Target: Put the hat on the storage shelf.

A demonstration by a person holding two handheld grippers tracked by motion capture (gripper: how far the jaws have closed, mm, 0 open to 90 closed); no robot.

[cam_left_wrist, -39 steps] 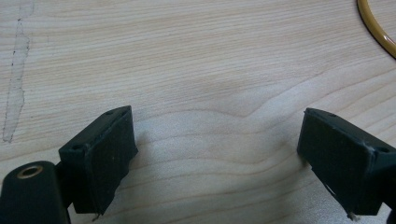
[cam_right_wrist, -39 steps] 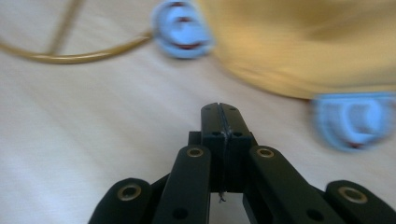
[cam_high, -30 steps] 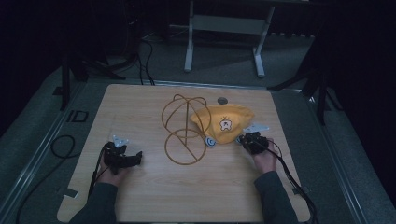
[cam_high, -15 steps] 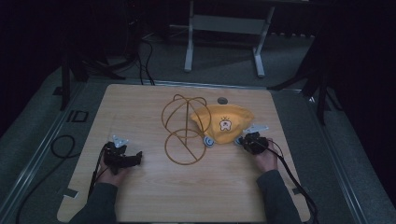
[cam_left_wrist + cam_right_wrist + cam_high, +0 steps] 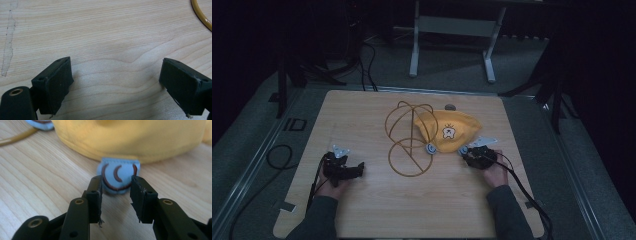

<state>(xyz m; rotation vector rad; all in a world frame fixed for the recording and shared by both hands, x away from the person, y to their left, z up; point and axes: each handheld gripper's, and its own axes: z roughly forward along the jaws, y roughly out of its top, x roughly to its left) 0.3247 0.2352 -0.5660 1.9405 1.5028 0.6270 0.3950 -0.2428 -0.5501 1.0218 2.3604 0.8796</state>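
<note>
Right gripper [image 5: 467,155] rests on the table [image 5: 362,110] at 4 o'clock from the wire stand [image 5: 409,137], jaws part-spread. They have just been opening, and the pale blue ear flap [image 5: 117,178] lies flat beyond the tips, not pinched. Left gripper [image 5: 354,170] sits at 8 o'clock from the stand, jaws spread wide over bare wood.

Surroundings, largest first: table; yellow hat [image 5: 447,130] at 3 o'clock of the stand, draped against its hoops; a second blue flap [image 5: 430,148] at the hat's 7 o'clock edge; a small dark disc [image 5: 450,106] at the hat's 12 o'clock. Stand hoops sit between the two grippers.

Versus a second ago: hat, stand and left gripper unchanged; right gripper's jaws were pressed together then.

Hard to read: the hat's far side is cut off in the right gripper view; the disc is too small to identify.
</note>
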